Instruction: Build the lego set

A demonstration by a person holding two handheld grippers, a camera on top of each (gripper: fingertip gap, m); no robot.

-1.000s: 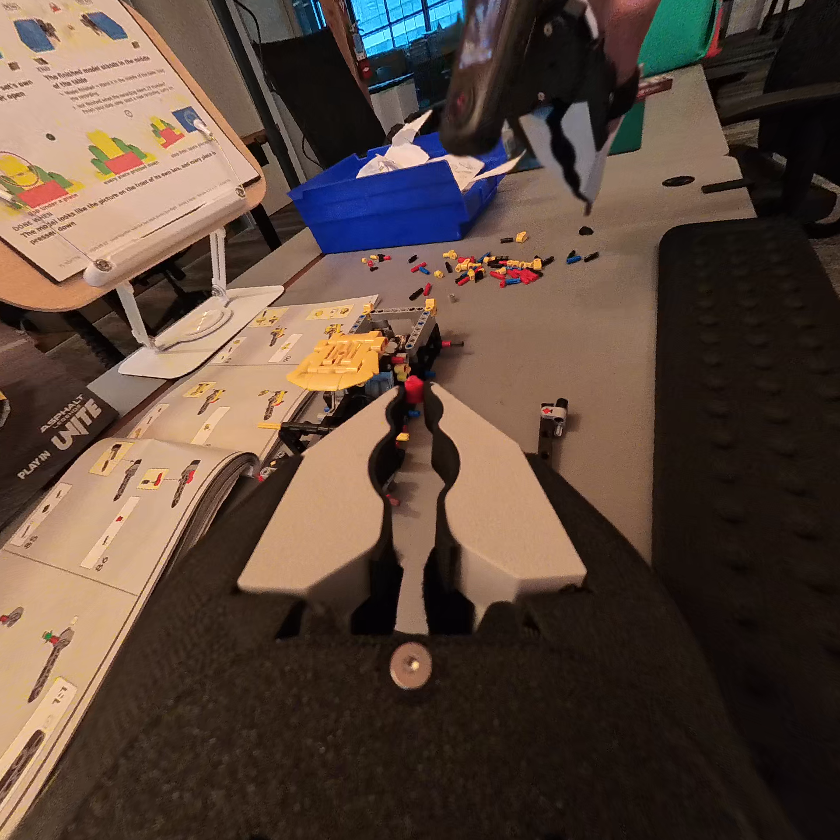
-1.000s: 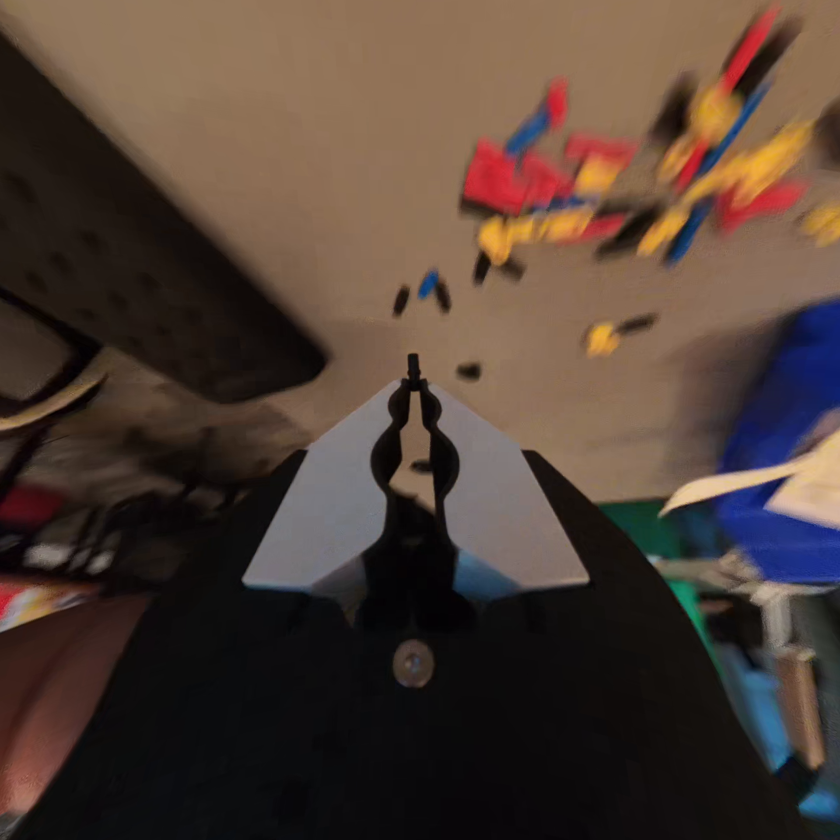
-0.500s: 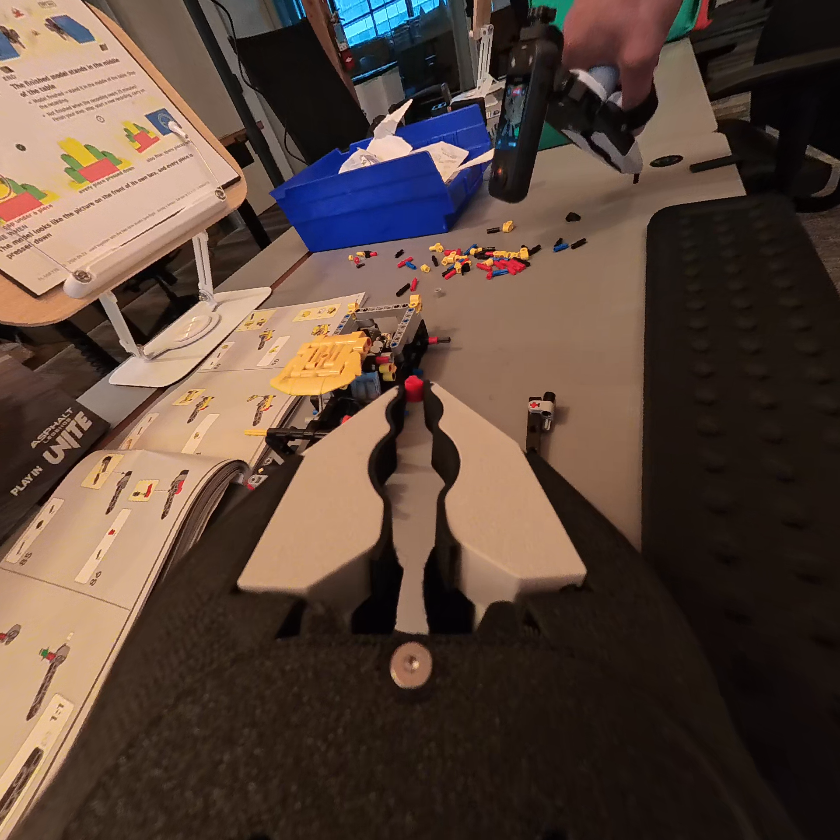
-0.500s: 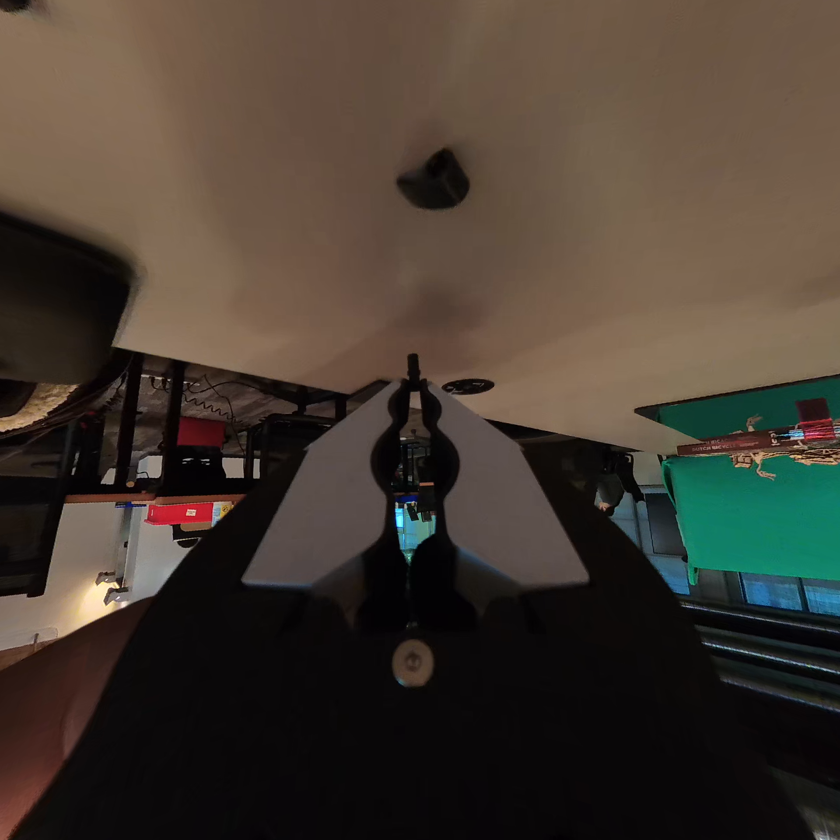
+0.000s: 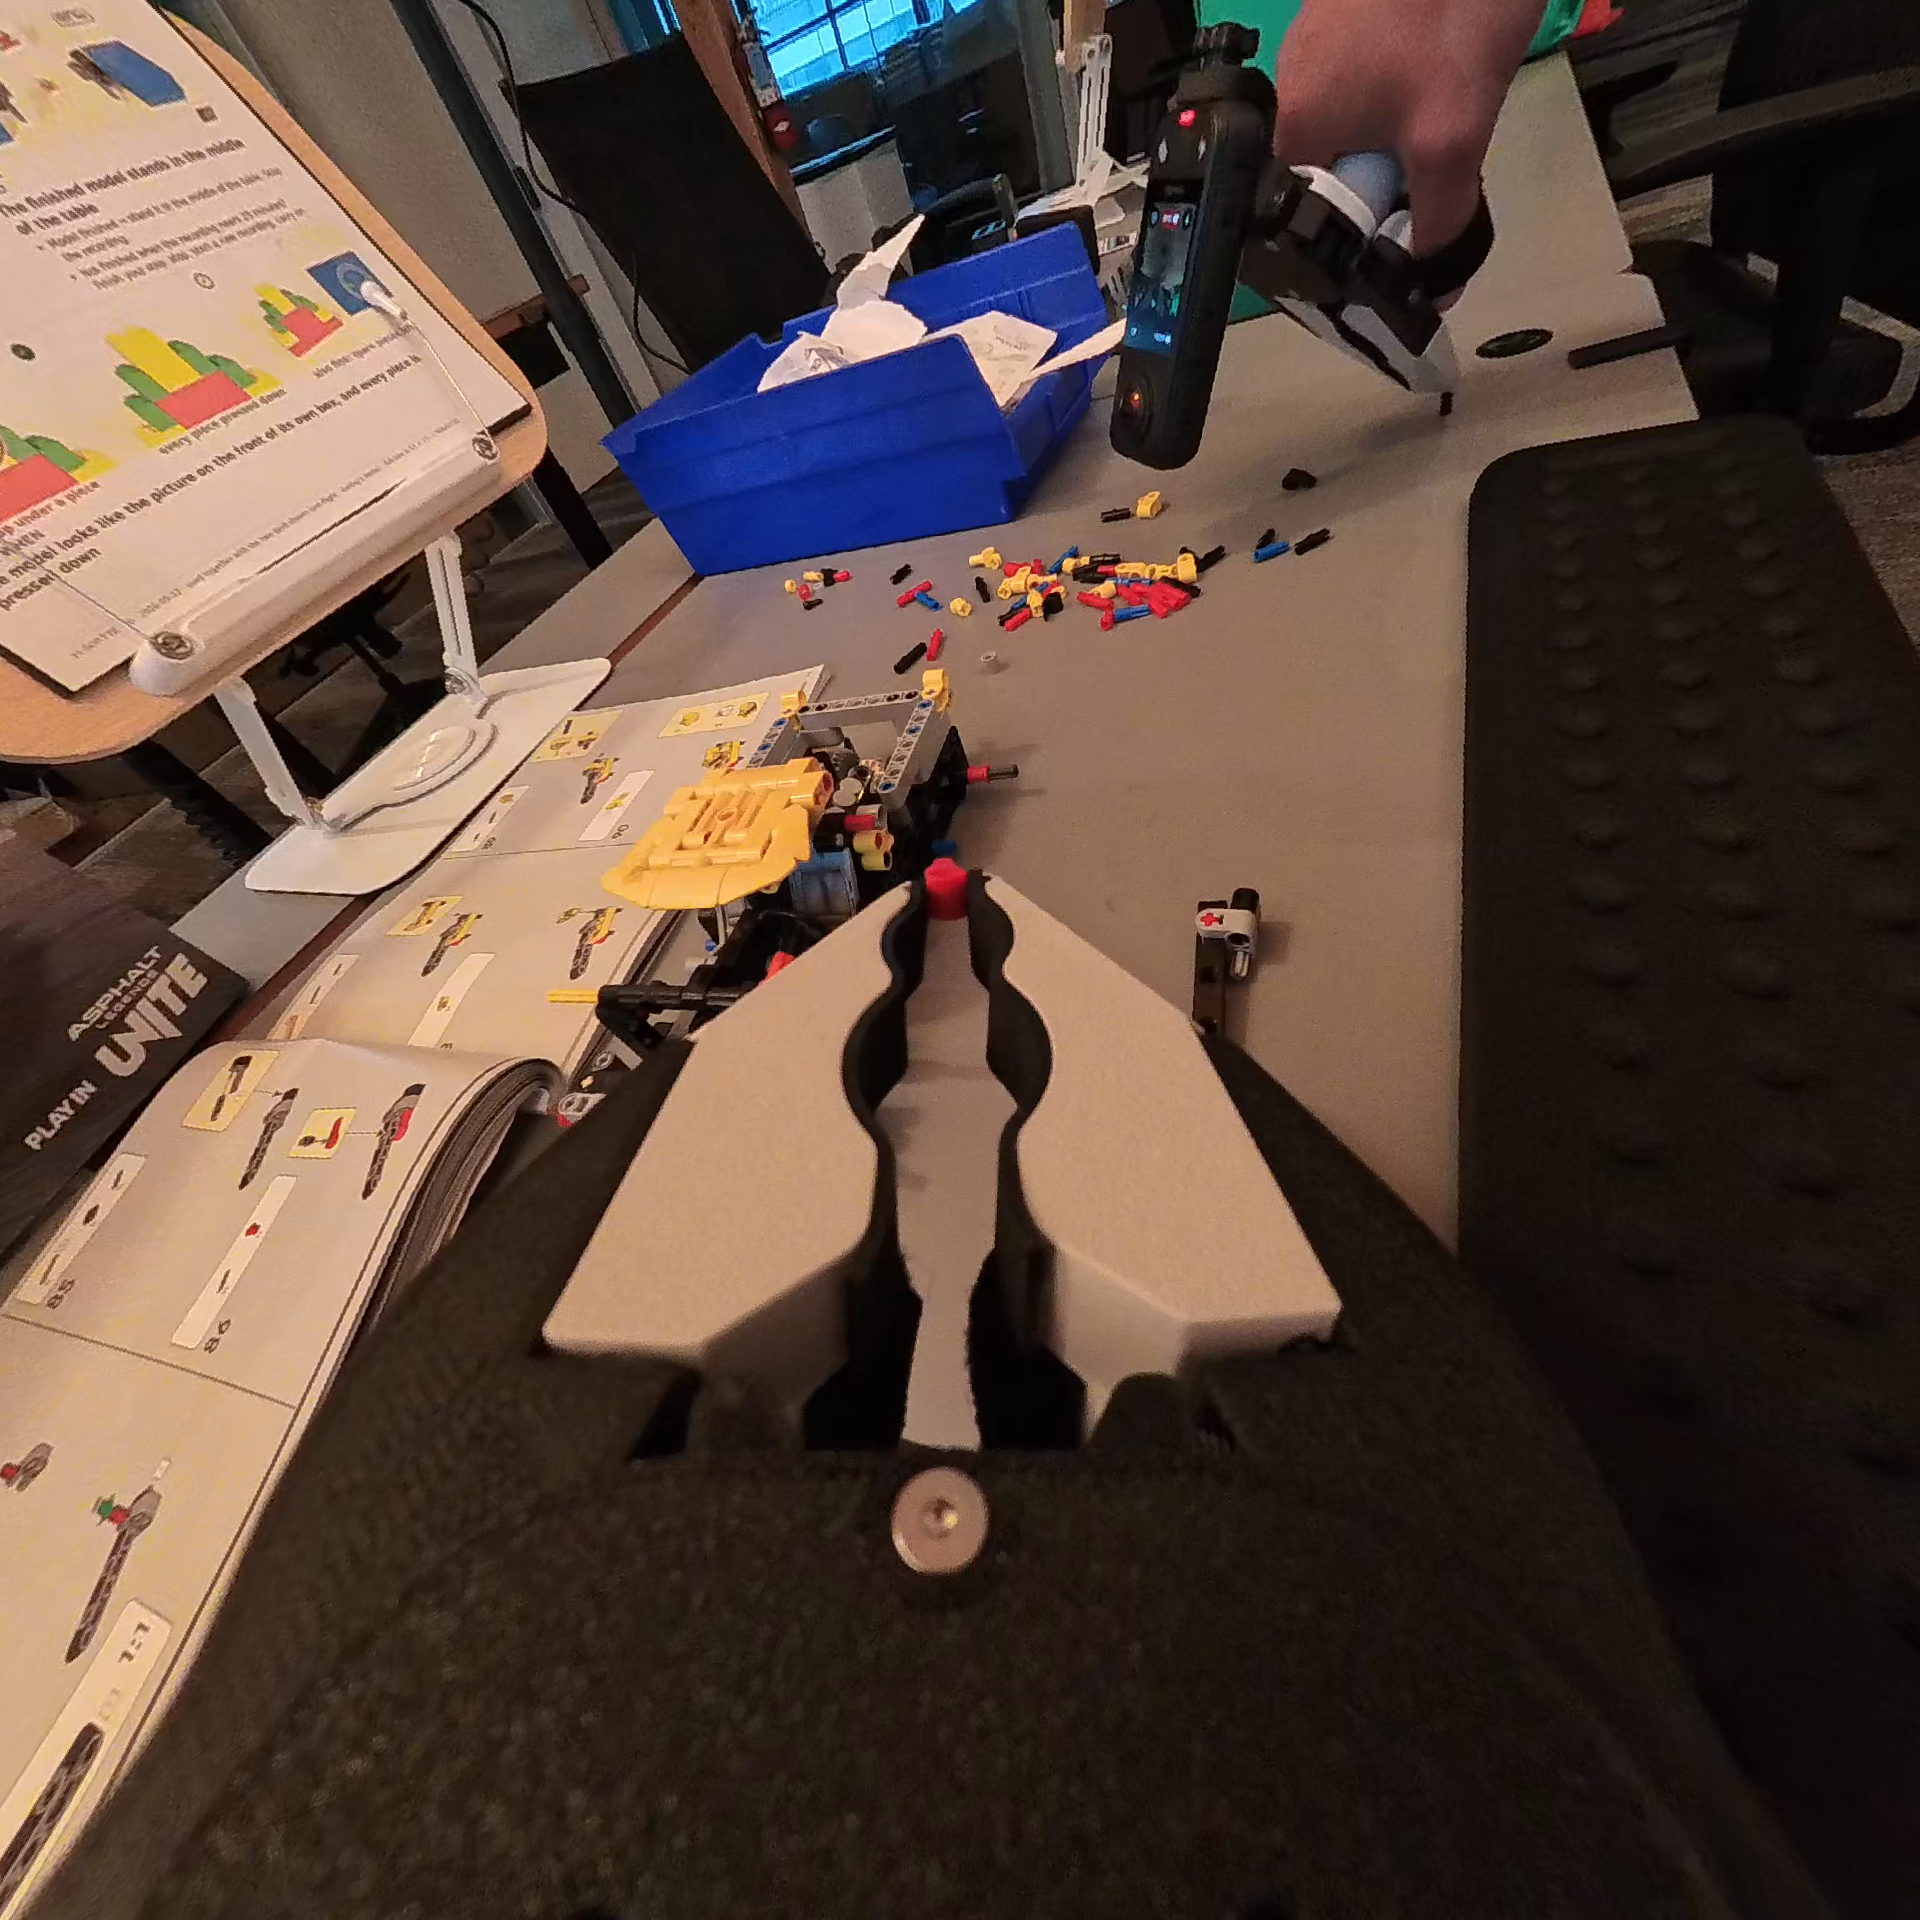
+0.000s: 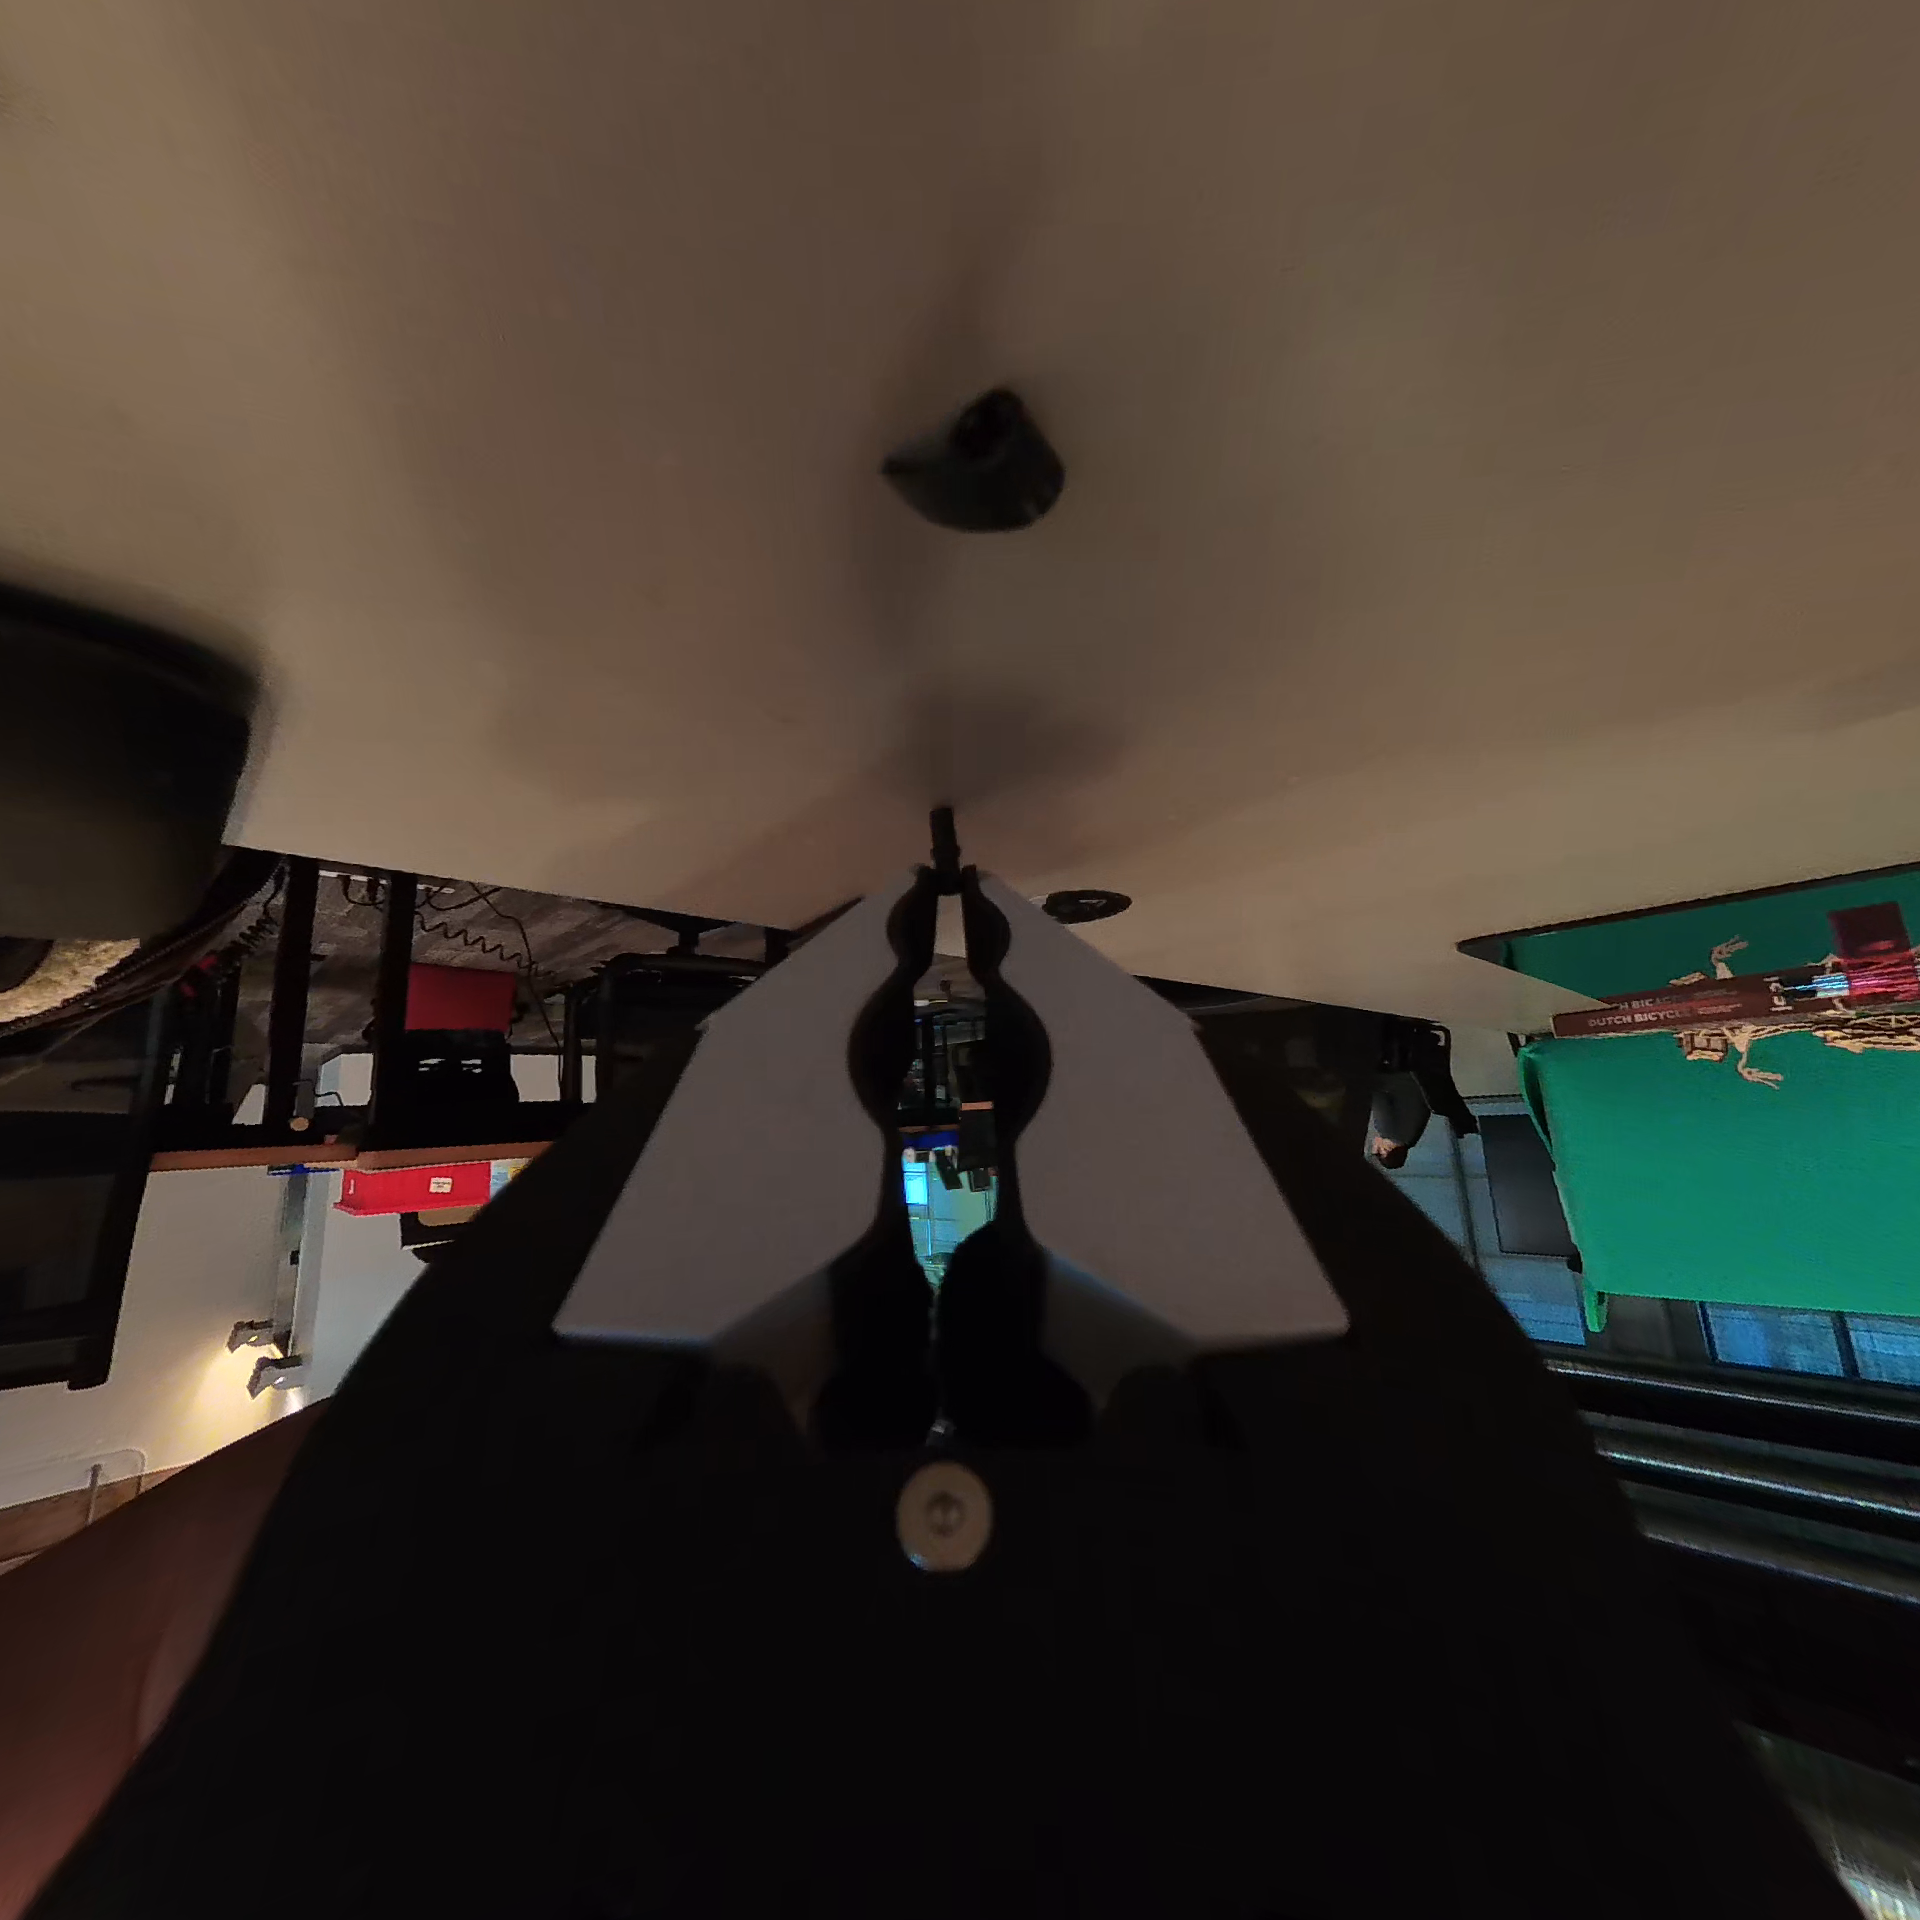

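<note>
Right hand-held gripper (image 6: 940,868), far over the surface (image 5: 1247,831), pinches a black pin (image 6: 941,828) by its end, left hand-held gripper (image 5: 943,896) clamps a red piece (image 5: 943,891) beside the model (image 5: 821,821); shallow grip may drop the pin.

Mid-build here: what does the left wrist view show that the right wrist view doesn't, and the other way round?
Only the left wrist view shows the part-built yellow lego car, open instruction booklet, blue bin, loose piece pile, and the left gripper shut on a red piece. Only the right wrist view shows a green cloth. Both show the grey table, the right gripper, its small black pin, and a lone black piece.
</note>
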